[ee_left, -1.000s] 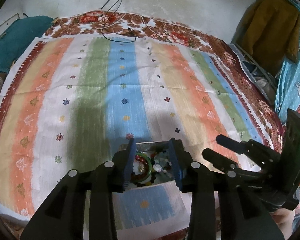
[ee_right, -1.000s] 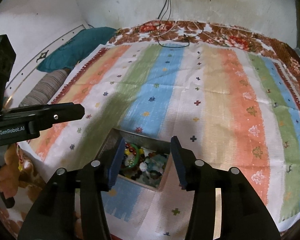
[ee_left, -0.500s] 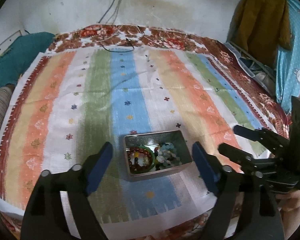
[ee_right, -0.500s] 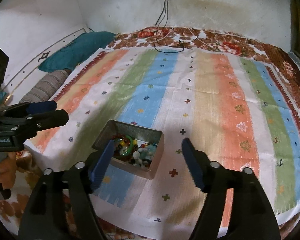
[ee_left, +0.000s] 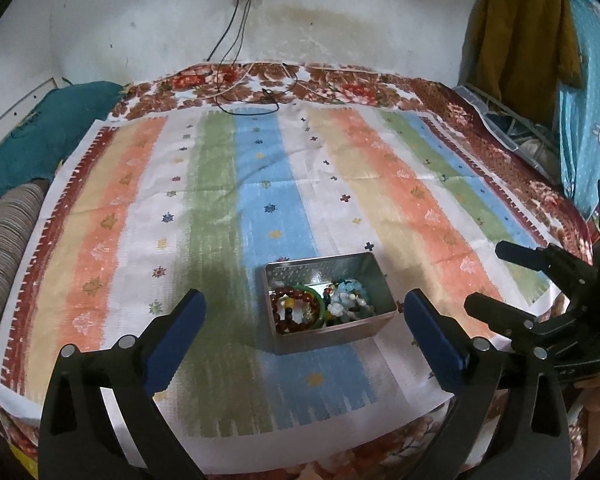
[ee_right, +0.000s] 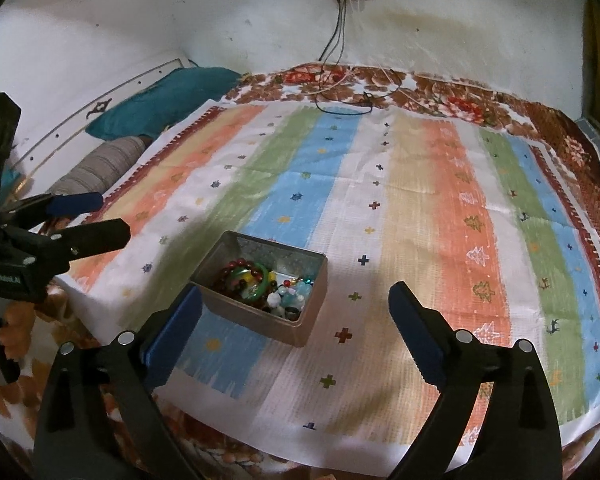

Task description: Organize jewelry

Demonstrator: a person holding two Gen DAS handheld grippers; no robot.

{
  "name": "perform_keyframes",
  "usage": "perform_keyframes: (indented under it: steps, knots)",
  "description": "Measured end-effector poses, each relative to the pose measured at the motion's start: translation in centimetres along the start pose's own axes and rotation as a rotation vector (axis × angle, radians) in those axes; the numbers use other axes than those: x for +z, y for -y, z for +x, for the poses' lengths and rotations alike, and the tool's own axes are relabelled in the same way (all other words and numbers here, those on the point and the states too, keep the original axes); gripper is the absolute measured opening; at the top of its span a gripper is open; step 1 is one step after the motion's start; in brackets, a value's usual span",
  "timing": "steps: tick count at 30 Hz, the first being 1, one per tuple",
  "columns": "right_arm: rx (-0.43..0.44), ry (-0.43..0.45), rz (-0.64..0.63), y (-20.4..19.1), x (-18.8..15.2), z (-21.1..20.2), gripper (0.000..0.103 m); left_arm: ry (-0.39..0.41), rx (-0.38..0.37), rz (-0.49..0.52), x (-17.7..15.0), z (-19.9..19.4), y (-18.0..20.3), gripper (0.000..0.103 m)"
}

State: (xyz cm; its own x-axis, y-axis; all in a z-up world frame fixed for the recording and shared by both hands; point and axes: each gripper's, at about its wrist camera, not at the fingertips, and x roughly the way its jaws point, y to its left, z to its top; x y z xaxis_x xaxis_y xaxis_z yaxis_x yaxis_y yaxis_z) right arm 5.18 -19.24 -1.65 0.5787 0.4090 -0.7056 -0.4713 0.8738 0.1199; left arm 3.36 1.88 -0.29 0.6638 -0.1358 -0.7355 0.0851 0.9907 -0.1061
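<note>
On the bed, left wrist view: metal tin (ee_left: 327,300) sits on the striped cloth (ee_left: 260,184), full of bead bracelets (ee_left: 298,309). Left tool (ee_left: 302,320) jaws opening wide, nothing between the pads; tin lies beyond them.

Right wrist view: right tool (ee_right: 292,314) jaws also opening, empty, tin (ee_right: 260,286) just ahead. Beads likely light, slippery, tangle-prone; probably best to pinch one bracelet strand. Tin is rigid; take it by the long walls.

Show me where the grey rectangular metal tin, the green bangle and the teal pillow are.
grey rectangular metal tin (ee_left: 336,338), left wrist view, on its near outer wall.
green bangle (ee_right: 262,287), right wrist view, on its near curved edge inside the tin.
teal pillow (ee_right: 160,100), right wrist view, on its top face.
</note>
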Motion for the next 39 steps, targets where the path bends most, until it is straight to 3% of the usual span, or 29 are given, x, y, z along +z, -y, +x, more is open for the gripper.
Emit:
perform_keyframes:
  steps: [19, 27, 39]
  knots:
    - [0.023, 0.011, -0.005, -0.3, -0.8, -1.2, 0.095, 0.02, 0.044, 0.023, -1.1, -1.1, 1.2, 0.097]
    - [0.029, -0.013, -0.013, -0.5, -0.7, -0.8, 0.095, 0.032, 0.01, 0.036, -0.9, -1.5, 1.3, 0.097]
    - [0.036, 0.038, 0.031, 0.2, -0.9, -1.7, 0.095, 0.036, 0.006, 0.046, -0.8, -1.6, 1.8, 0.097]
